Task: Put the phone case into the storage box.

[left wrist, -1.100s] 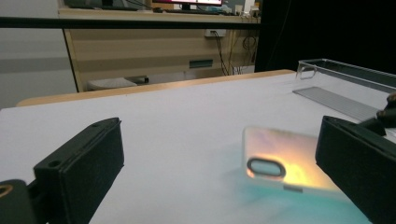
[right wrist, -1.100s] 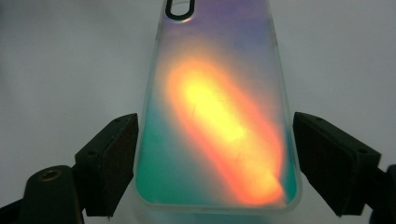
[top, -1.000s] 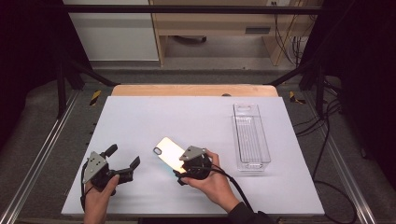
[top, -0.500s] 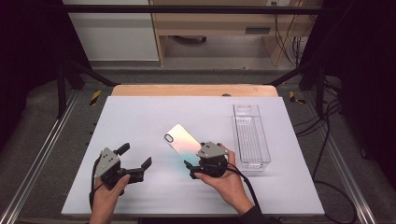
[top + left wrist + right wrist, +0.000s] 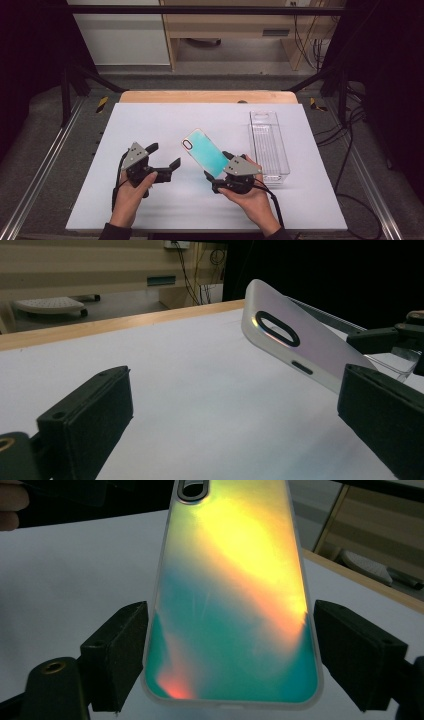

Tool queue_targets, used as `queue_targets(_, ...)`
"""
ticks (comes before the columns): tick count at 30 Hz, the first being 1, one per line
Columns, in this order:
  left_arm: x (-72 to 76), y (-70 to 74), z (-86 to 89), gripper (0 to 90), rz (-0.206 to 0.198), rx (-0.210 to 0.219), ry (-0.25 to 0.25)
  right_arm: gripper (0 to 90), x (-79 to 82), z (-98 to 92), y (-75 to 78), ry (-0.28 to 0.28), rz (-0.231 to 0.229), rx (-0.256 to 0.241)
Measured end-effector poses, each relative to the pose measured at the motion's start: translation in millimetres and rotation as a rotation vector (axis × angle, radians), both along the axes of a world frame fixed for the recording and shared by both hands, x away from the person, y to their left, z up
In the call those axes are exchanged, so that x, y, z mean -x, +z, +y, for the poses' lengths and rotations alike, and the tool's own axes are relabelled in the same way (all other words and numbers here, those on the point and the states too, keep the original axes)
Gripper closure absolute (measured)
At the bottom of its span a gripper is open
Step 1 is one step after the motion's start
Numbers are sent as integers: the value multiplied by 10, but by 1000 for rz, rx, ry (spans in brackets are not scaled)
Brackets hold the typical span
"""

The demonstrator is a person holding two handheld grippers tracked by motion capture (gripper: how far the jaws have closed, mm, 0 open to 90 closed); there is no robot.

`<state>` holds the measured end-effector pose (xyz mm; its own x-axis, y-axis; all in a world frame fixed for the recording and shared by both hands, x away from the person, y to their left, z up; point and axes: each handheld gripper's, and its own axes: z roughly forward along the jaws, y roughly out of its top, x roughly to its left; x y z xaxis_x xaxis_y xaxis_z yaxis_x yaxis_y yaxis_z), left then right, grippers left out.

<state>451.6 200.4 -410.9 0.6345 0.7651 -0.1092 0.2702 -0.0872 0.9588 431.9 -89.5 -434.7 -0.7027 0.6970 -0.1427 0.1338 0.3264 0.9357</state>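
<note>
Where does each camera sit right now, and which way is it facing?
High view: above the person's side, looking forward and down on the table; both hands and forearms show, right claw gripping the phone case.
Left gripper view: rides the left claw, open, looking across the table at the case.
Right gripper view: rides the right claw, looking along the case.
Shared: all three show the case.

- Phone case (image 5: 205, 154): glossy, smooth iridescent plastic, frosted rim.
- Bin (image 5: 268, 145): clear, shiny plastic.
- Table (image 5: 150, 125): matt white top, wood back edge.
- Gripper pads (image 5: 120, 655): matt black.
</note>
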Motion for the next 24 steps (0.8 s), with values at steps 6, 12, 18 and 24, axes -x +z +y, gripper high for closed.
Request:
queue_targets(6,-74,116,-102,21,20,28,-29,174,-7,-18,2,-4,-27,-11)
queue_targets(12,-149,181,-203,48,51,69,-17,174,-13,-4,-25,10,-41,-15)
queue_targets(18,-189,202,-268,96,57,82,-34,174,-13,-14,-9,-1,-69,-37)
queue_targets(24,-195,208,-320,223,76,84,-55,174,-10,-16,3,-9,-94,-51)
